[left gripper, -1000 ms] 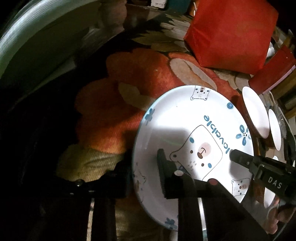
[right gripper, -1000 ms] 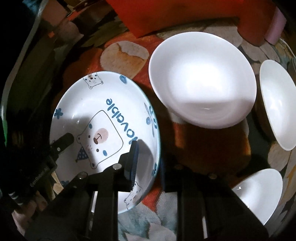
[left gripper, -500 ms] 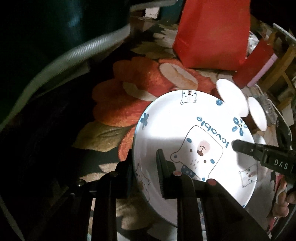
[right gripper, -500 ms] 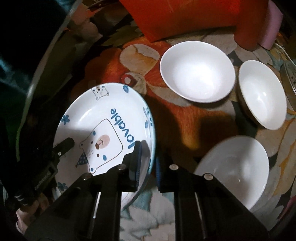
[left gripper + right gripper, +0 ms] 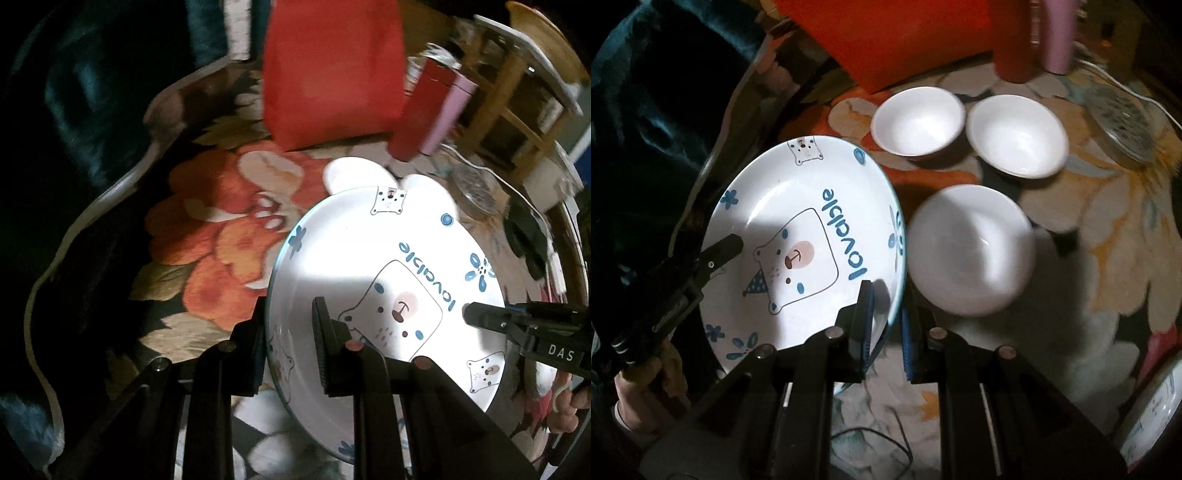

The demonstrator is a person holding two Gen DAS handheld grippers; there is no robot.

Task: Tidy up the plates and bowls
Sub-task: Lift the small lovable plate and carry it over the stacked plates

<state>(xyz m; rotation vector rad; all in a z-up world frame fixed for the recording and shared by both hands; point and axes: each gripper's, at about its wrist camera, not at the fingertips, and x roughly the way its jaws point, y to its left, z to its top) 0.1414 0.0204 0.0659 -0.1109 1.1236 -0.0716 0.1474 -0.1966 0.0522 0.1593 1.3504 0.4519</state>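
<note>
above the flowered cloth on the bench (image 5: 1108, 258), between my two sets of jaws, hangs the bear plate (image 5: 809, 236), white with a blue rim, a cartoon bear and the word "lovable" in blue. my left jaws (image 5: 290, 347) are clamped on its left rim, one finger under the plate and one on its face, near a small bear print. my right jaws (image 5: 886, 325) pinch the opposite rim, the blue-edged pads pressed on either side of the plate's edge. in the right wrist view the plate sits tilted, clear of the cloth, its far edge toward the red bag (image 5: 332, 70). from the left wrist view i see my right jaws (image 5: 476, 314) reaching in from the right side, a label reading "das" on the black body, and fingertips of the hand (image 5: 569, 406) behind it.

beyond the plate three white bowls stand on the cloth: a small bowl (image 5: 918, 122) next to a second bowl (image 5: 1017, 134), and a nearer bowl (image 5: 971, 251), blurred, just beside the plate's right rim. a red box (image 5: 1014, 40) and a pink cylinder (image 5: 1058, 33) stand side by side behind the bowls. a glass dish (image 5: 1123, 129) lies at the far right with a white cable (image 5: 1137, 96) beside it. in the left wrist view a wooden stool (image 5: 517, 85) shows past the bench edge.
</note>
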